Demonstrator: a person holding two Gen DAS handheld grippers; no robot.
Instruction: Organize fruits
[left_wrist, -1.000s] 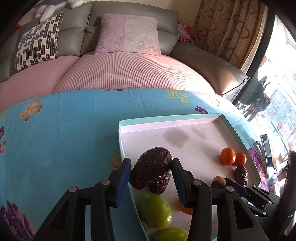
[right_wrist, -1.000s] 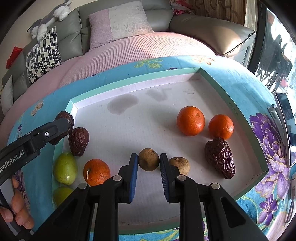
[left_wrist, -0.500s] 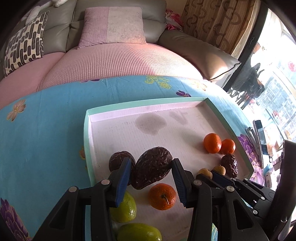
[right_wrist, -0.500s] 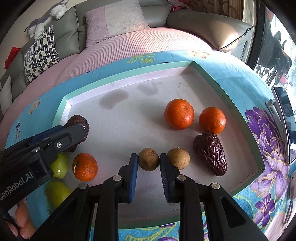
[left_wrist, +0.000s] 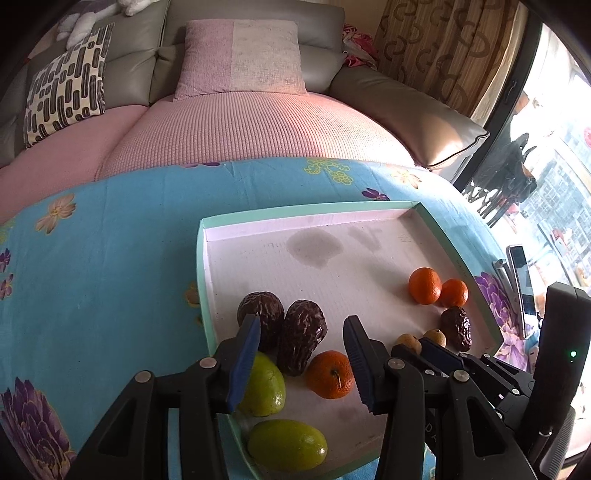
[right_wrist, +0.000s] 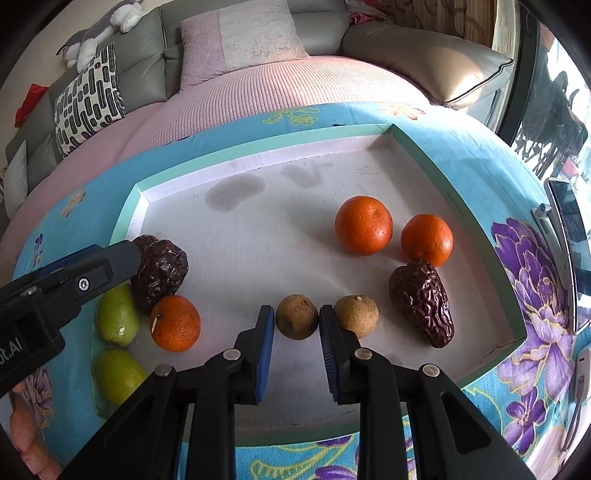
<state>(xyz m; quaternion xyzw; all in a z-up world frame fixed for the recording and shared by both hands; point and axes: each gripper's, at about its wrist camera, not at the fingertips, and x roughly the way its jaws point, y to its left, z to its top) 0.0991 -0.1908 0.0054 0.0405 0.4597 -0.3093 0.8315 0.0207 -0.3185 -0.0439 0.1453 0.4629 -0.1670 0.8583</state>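
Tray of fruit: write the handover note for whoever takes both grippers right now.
Left gripper: open, just above the left dates, holding nothing.
Right gripper: jaws astride a small brown fruit, grip not clear.
In the tray: two limes and one orange near the left dates; two oranges, a third date and another brown fruit on the right.
Done: two dates paired.
Left: gather the stray orange and date, probably the brown fruits too.
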